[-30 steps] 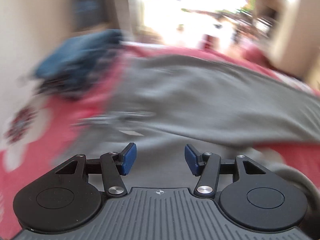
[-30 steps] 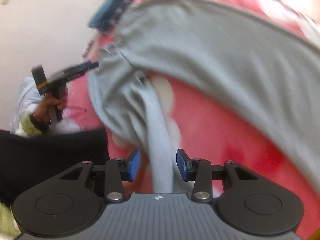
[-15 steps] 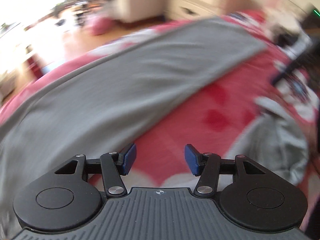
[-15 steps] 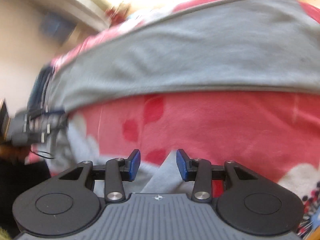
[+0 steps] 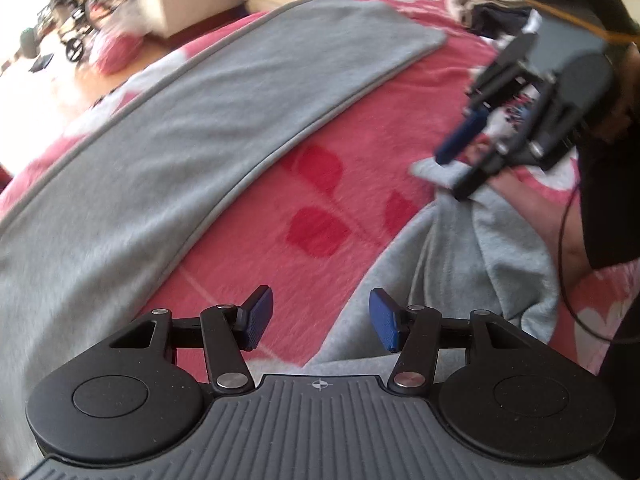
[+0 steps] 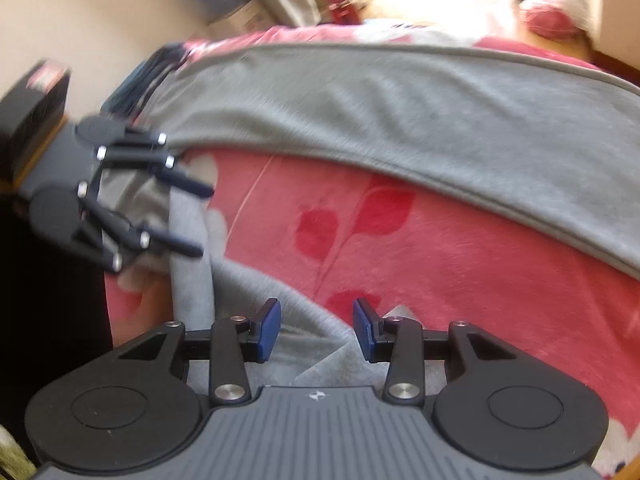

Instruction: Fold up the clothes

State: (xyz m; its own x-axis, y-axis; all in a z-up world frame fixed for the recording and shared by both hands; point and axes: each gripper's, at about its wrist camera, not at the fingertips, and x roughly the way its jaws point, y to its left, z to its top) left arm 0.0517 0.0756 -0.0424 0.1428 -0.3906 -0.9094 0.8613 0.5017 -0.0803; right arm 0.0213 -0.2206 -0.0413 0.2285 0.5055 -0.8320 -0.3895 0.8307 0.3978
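Bed with red-pink floral blanket (image 5: 320, 184), clothes on top.
Grey garment (image 5: 208, 120) spread flat across blanket, its near part bunched (image 5: 460, 248); folded clothes pile (image 5: 484, 4) at far corner; dark blue item (image 6: 136, 84) at far edge.

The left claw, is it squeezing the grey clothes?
No, the left claw is open, with only the red blanket showing between its blue pads.

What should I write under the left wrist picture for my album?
Open left hand-held gripper hovering over grey trousers spread on a red flowered blanket.
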